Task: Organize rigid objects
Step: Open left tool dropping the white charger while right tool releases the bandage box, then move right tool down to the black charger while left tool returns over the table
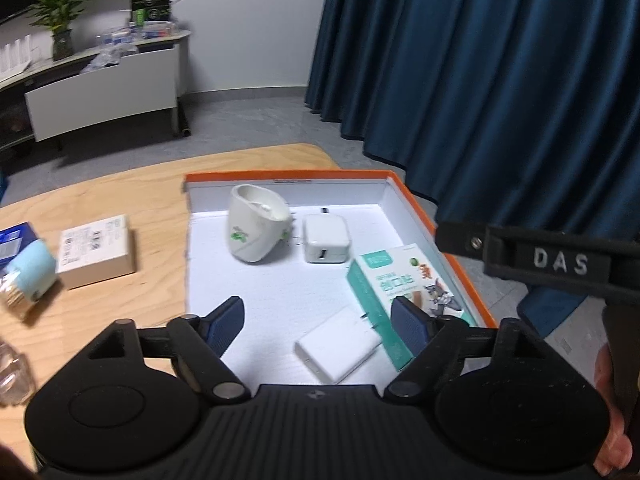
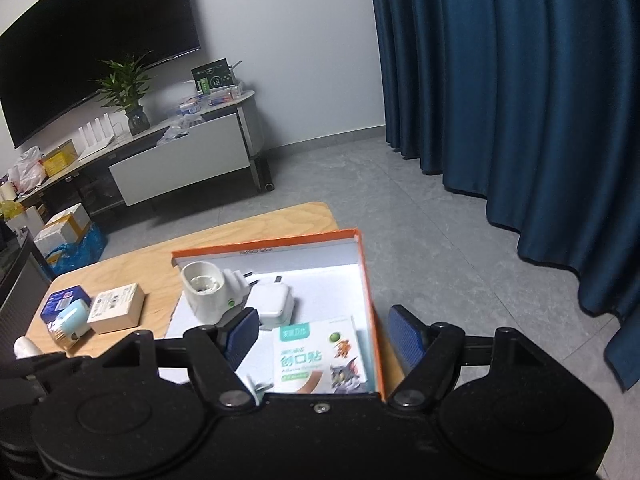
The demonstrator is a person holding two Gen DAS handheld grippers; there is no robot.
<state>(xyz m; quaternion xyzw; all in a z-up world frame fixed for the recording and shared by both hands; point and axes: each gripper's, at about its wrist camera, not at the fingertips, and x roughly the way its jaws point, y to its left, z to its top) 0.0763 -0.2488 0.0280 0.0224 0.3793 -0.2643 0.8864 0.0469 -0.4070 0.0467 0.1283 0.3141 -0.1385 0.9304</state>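
- Tray [image 1: 404, 194] with an orange rim and white floor is seen on the wooden desk [image 1: 132, 184], at the desk's right end; it serves as the landmark for all places below
- A white cup-shaped holder with green marks [image 1: 256, 228] is found inside the tray near its far left corner, tipped over
- A square white charger [image 1: 325, 238] is laid inside the tray just right of the holder
- A teal and white plaster box with a cartoon print [image 1: 404, 280] is placed inside the tray along its right wall
- A flat white power adapter [image 1: 340, 350] is set on the tray floor at the near side, beside the plaster box
- Outside the tray, to its left on the desk, a beige carton [image 1: 98, 250], a blue box [image 1: 14, 242] and a pale blue item [image 1: 30, 270] are seen
- The left gripper [image 1: 318, 320] is held over the near part of the tray, jaws spread, the adapter below them and not pinched
- The right gripper [image 2: 322, 332] is held over the tray's near right side, jaws spread across the right wall, nothing pinched
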